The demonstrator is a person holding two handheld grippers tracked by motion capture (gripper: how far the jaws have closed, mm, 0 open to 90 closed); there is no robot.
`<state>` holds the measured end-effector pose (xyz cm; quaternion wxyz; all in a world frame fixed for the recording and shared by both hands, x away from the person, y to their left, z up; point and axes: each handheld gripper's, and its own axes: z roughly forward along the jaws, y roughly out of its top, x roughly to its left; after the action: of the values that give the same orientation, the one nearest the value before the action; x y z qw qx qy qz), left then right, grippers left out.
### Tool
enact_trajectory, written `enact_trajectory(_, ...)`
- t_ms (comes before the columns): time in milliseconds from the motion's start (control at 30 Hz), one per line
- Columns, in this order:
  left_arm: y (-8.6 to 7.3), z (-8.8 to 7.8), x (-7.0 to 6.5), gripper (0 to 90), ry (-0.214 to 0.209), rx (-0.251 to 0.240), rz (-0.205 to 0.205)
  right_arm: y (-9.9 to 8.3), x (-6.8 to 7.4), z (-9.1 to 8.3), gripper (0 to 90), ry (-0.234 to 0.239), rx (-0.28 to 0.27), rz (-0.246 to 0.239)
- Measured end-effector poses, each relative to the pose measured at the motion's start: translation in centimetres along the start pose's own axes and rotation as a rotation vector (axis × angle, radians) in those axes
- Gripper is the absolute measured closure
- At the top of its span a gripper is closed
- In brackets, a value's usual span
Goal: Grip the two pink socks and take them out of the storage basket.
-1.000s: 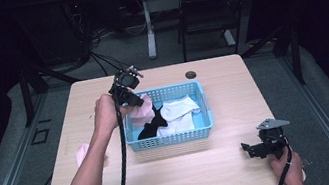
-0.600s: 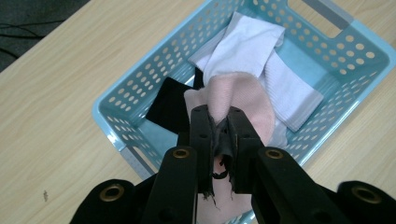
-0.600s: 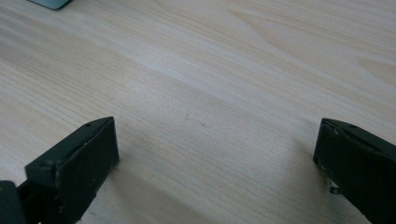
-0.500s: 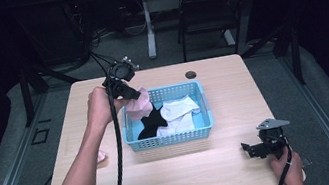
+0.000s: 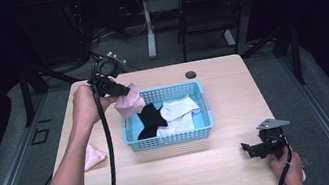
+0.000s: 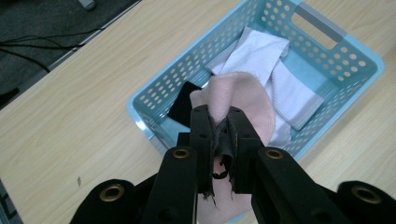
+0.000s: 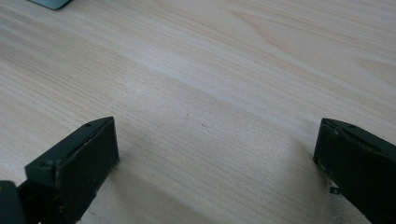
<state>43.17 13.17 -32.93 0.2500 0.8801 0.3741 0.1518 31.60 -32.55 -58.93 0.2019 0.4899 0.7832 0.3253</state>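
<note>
My left gripper is shut on a pink sock and holds it above the far left corner of the light blue basket. In the left gripper view the pink sock hangs from the closed jaws over the basket. A black sock and white socks lie inside the basket. A second pink sock lies on the table left of the basket. My right gripper rests open at the table's front right, over bare wood.
A wooden table carries everything. A small dark round hole sits near its far edge. A black cable trails from the left gripper along the forearm. A chair and table legs stand behind.
The left gripper has lifted the pink sock and carried it right, from beyond the basket's left edge to over its far left corner. The right gripper has stayed put.
</note>
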Motion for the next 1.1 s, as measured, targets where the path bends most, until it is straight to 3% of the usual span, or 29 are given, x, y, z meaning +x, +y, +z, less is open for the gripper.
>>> enact_trajectory(367, -3.1, -2.5, 2.5, 83.0, 0.045, -0.018, -0.067, 0.0, 0.0, 0.0, 0.0, 0.002, 0.001, -0.001)
enact_trajectory(700, -7.5, -3.7, 5.0, 82.9, 0.083, -0.004, -0.141, 0.0, 0.0, 0.0, 0.0, 0.002, 0.001, -0.001)
enact_trajectory(933, -10.7, -2.3, 6.4, 82.9, 0.086, 0.035, -0.197, 0.0, 0.0, 0.0, 0.0, 0.003, 0.003, -0.003)
enact_trajectory(1067, -12.6, -0.8, 7.2, 82.9, 0.088, 0.075, -0.23, 0.0, 0.0, 0.0, 0.0, 0.002, 0.001, 0.0)
enact_trajectory(1100, -13.7, 0.3, 7.6, 82.8, 0.079, 0.095, -0.252, 0.0, 0.0, 0.0, 0.0, 0.002, 0.003, -0.003)
